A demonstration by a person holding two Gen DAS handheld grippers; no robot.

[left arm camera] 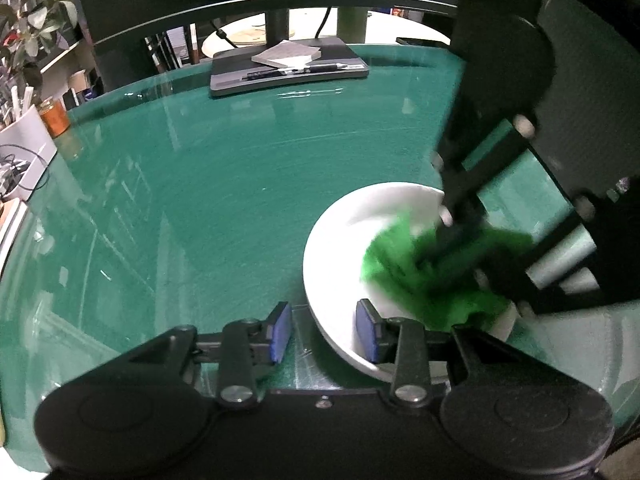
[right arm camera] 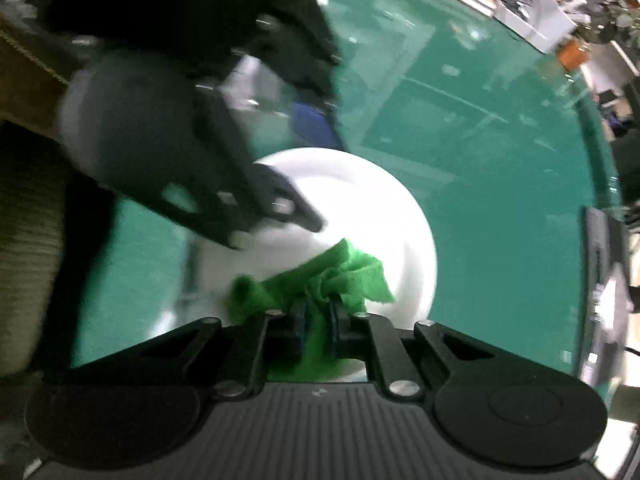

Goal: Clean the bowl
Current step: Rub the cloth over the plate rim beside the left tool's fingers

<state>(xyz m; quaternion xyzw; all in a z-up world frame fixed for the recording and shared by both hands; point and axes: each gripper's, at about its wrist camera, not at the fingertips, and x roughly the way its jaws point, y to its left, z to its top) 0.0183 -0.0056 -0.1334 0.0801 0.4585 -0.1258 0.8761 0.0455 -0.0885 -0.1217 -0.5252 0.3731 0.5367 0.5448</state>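
Observation:
A white bowl (left arm camera: pixel 340 240) sits on the green table, low and right in the left wrist view. My left gripper (left arm camera: pixel 324 332) straddles the bowl's near rim: one blue pad is inside the bowl, the other outside, with a wide gap between them. My right gripper (right arm camera: pixel 318 316) is shut on a crumpled green cloth (right arm camera: pixel 340 276) and presses it into the bowl (right arm camera: pixel 384 208). In the left wrist view the right gripper (left arm camera: pixel 436 256) reaches down from the right, and the cloth (left arm camera: pixel 404 276) is blurred.
A dark monitor base (left arm camera: pixel 288 68) with a notepad and pen stands at the table's far edge. A white container (left arm camera: pixel 24 140) and an orange object (left arm camera: pixel 54 116) stand at the far left. A plant (left arm camera: pixel 28 24) is behind them.

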